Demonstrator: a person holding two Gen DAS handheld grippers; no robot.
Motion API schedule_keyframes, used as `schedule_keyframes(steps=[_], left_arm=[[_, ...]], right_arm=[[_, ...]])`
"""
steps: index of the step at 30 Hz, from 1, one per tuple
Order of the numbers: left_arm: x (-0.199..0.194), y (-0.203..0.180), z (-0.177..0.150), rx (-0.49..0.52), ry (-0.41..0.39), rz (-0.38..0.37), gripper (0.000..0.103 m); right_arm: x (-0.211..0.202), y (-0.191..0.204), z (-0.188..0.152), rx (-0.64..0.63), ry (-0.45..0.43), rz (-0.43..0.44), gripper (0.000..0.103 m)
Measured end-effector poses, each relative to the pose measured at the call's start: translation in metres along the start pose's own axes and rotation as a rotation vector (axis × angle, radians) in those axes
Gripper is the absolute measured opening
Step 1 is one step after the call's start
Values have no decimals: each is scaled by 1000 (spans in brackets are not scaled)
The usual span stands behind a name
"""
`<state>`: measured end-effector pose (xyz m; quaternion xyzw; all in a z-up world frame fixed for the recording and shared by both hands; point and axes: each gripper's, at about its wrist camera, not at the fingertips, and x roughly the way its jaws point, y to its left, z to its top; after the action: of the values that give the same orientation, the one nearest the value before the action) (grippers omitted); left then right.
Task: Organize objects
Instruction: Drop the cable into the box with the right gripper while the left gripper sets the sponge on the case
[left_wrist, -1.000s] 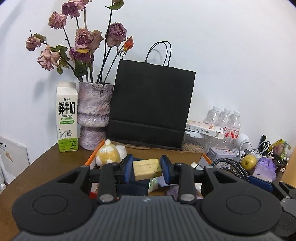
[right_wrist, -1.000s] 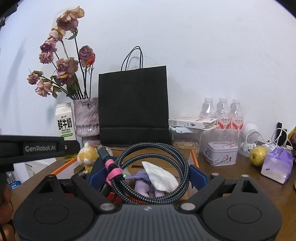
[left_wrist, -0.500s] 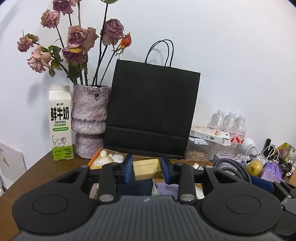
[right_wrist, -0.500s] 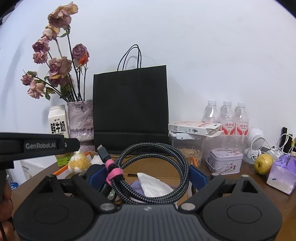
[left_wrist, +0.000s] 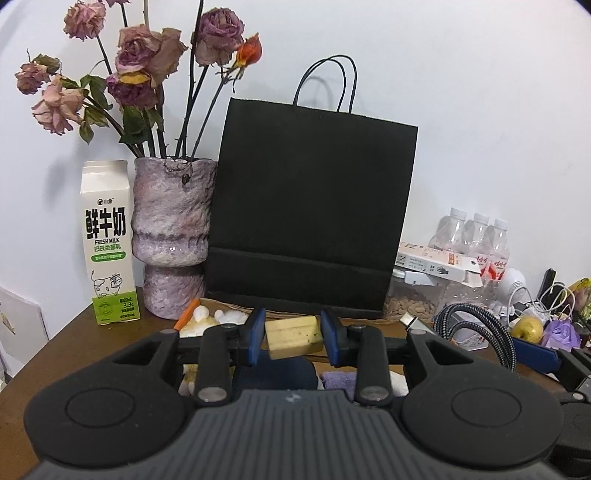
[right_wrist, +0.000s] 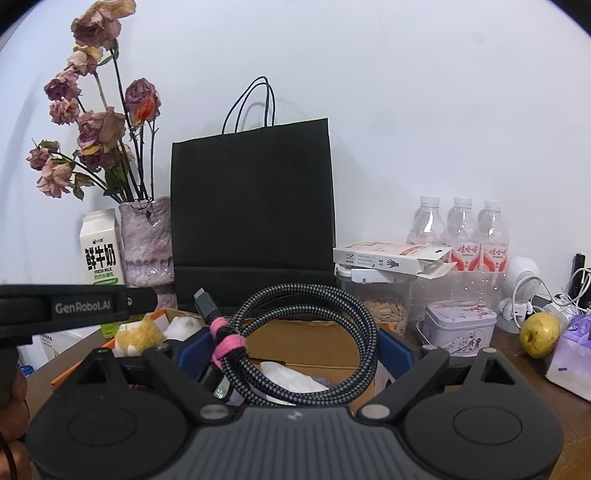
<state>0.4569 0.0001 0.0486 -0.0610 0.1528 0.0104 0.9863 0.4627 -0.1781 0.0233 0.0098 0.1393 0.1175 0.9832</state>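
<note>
Right now both hands are carrying their loads over the cardboard box (right_wrist: 314, 339) on the desk (left_wrist: 66, 343): the left gripper (left_wrist: 292, 338) has its jaws clamped tight on a small yellowish block (left_wrist: 293, 336), while the right gripper (right_wrist: 295, 354) has its jaws spread wide around a coiled braided cable (right_wrist: 306, 347) bound with a pink tie. I'd judge this the transport step, with 2 items headed for the box in front of the black paper bag (left_wrist: 314, 218). Next, each hand needs to lower over a free spot among the plush toy (right_wrist: 138, 334) and tissue, then release.
</note>
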Motion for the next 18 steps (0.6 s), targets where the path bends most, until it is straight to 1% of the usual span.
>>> schedule_keyframes(steps=[9, 15, 16, 17, 18], left_arm=[[28, -2, 2, 23, 14, 8, 33], [34, -1, 0, 30, 24, 16, 34], [34, -1, 0, 31, 23, 19, 39], [34, -2, -1, 32, 21, 23, 58], [34, -2, -1, 32, 20, 30, 71]], right_arm=[[28, -2, 1, -19, 28, -6, 93], [40, -4, -3, -23, 67, -6, 93], [40, -4, -4, -18, 70, -4, 93], [41, -6, -4, -9, 73, 0, 93], [41, -7, -4, 2, 76, 1, 94]])
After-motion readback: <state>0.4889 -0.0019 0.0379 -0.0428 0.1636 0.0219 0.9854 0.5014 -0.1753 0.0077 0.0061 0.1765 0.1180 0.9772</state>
